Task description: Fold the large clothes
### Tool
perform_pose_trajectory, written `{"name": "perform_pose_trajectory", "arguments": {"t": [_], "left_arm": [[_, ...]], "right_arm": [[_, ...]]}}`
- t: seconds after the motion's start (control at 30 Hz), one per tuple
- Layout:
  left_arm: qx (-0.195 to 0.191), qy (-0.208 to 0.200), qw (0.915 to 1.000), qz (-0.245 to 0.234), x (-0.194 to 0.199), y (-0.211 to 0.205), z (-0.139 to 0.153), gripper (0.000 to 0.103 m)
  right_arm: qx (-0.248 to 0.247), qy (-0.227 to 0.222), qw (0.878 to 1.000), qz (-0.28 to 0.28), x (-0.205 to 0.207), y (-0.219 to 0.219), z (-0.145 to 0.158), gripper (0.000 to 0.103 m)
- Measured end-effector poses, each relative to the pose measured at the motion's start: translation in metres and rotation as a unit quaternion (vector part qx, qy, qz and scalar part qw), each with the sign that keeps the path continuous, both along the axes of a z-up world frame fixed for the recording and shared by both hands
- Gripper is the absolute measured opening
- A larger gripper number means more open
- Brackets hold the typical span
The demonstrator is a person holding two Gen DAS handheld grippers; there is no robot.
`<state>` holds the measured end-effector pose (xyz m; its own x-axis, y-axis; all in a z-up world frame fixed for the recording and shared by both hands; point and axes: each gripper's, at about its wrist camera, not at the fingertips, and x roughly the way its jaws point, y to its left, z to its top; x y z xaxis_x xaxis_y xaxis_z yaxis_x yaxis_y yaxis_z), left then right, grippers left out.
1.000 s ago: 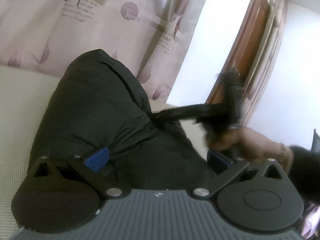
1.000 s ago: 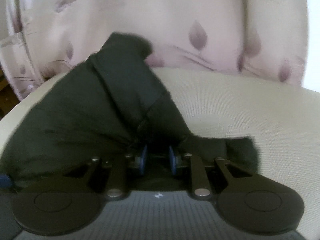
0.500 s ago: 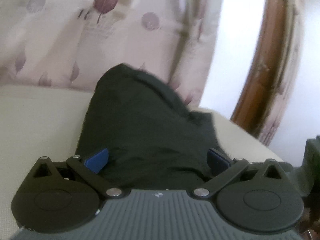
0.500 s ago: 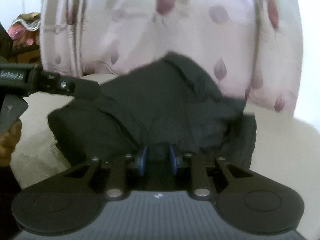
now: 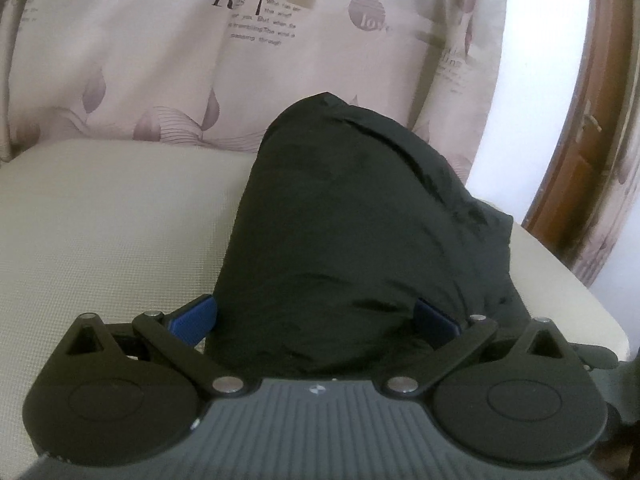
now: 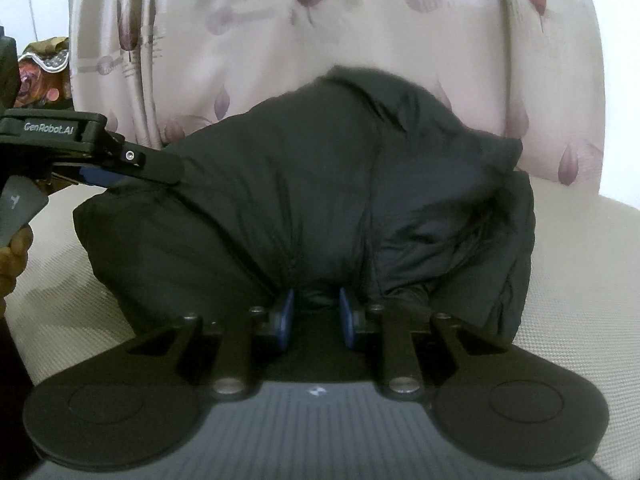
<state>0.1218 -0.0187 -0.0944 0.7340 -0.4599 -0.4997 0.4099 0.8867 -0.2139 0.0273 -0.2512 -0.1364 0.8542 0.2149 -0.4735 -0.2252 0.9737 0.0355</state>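
A bulky black jacket (image 5: 352, 232) lies bunched in a mound on a cream mesh surface (image 5: 100, 240). My left gripper (image 5: 316, 316) is open wide, its blue pads (image 5: 196, 316) either side of the jacket's near end, which bulges between them. It also shows at the left of the right wrist view (image 6: 120, 172), lying against the jacket's left top. My right gripper (image 6: 316, 316) is shut on a fold of the jacket (image 6: 320, 200) at its near edge.
A pale curtain with leaf prints and lettering (image 5: 200, 60) hangs right behind the surface. A brown wooden door (image 5: 592, 120) stands at the right. Cluttered items (image 6: 40, 68) sit far left in the right wrist view.
The right gripper has swung round with the fold, bringing the jacket into a more compact mound. The left gripper has moved up to its other end. The right hand has left the left view.
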Motion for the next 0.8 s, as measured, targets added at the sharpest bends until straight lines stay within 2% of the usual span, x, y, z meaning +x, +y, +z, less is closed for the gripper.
{"name": "perform_pose_trajectory", "arguments": {"t": [0.27,0.6,0.7,0.8], "left_arm": [[0.022,-0.007,0.9997,0.003,0.0,-0.005,0.003,0.103],[0.059,-0.031,0.9977,-0.015,0.011,-0.013,0.007,0.103],[0.053,-0.025,0.9981,-0.021,0.017,-0.012,0.005,0.103],[0.024,0.0,0.9994,-0.026,0.023,-0.005,0.0,0.103]], "right_arm": [[-0.002,-0.009,1.0,-0.005,-0.018,0.011,-0.006,0.023],[0.001,-0.012,1.0,-0.003,-0.018,0.011,-0.007,0.023],[-0.005,-0.013,1.0,0.002,-0.018,0.012,-0.007,0.023],[-0.008,-0.005,1.0,0.014,-0.015,0.009,-0.005,0.023]]}}
